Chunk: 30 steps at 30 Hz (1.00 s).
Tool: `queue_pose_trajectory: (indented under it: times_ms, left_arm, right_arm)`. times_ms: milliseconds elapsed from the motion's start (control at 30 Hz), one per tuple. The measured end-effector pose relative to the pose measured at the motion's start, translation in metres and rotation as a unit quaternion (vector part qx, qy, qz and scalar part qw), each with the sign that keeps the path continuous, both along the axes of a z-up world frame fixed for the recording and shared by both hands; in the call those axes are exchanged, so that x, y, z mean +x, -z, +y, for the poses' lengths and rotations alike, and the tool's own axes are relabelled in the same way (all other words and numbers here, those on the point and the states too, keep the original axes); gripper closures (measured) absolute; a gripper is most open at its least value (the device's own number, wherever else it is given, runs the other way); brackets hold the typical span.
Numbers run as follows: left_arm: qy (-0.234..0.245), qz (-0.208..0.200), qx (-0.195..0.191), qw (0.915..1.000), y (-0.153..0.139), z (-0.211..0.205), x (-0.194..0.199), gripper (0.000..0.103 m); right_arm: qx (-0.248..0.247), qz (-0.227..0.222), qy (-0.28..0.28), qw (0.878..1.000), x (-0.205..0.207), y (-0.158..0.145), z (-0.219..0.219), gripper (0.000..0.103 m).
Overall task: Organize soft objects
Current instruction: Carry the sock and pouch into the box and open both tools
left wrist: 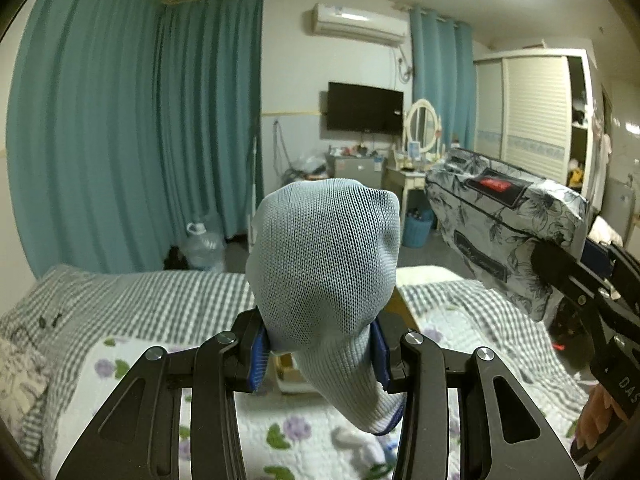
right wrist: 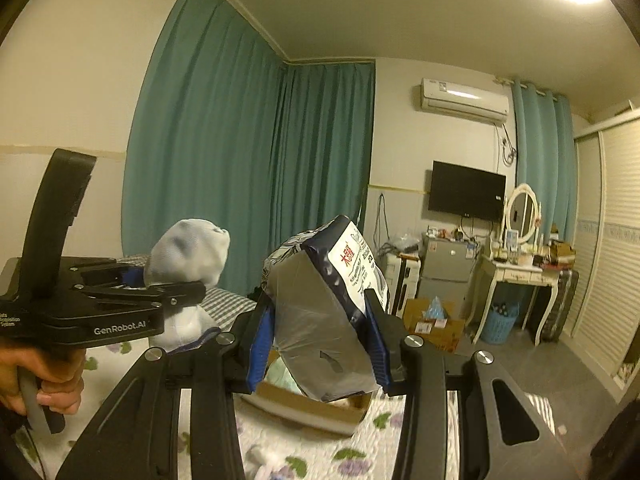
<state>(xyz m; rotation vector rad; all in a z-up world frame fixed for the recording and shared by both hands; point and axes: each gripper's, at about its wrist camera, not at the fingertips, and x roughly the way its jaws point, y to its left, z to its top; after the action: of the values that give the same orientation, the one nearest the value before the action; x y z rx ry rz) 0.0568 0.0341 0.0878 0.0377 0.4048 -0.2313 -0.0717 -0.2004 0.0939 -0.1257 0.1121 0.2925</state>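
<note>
Above the bed (left wrist: 132,296), both items ride clear of the quilt, likely for transfer to the cardboard box (right wrist: 304,408) below. Right hand-held gripper (right wrist: 320,344) clamps the floral plastic-wrapped pack (right wrist: 320,312); left hand-held gripper (left wrist: 320,356) pinches the pale-blue sock (left wrist: 324,256) at its neck, toe upright.

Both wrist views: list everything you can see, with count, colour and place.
sock: one, pale blue, clamped in left gripper
tissue pack: one, grey floral, clamped in right gripper
cardboard box: one, brown, on bed below pack
bed cover: one, grey check and floral, underneath
curtains: teal, far wall
television: one, black, wall
air conditioner: one, white, above television
dressing table: one, white, oval mirror
laundry basket: one, blue, under table
water bottle: one, clear, floor
left gripper: black, blue pads
right gripper: black, blue pads
hand: one, left handle
</note>
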Motion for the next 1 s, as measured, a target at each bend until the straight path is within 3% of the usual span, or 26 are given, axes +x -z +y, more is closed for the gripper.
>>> queue_pose_trajectory:
  times_ms: [233,433,767,1000]
  left_arm:
    - [0.003,0.013,0.006,0.9999,0.016,-0.009,0.06,0.062]
    - [0.009,0.048,0.019,0.9986,0.043,-0.019,0.116,0.062]
    - [0.004,0.106,0.016,0.9943,0.096,-0.031,0.172,0.062]
    - [-0.002,0.174,0.024,0.9844,0.135,-0.042,0.197,0.062]
  right_arm:
    - [-0.034,-0.001,-0.001,0.999,0.053,0.01,0.014,0.062]
    - [-0.038,0.033,-0.001,0.999,0.116,0.03,0.016,0.061]
    - [-0.056,0.11,-0.009,0.992,0.199,0.096,0.009,0.061]
    - [-0.077,0.156,-0.006,0.985,0.232,0.14,0.008,0.06]
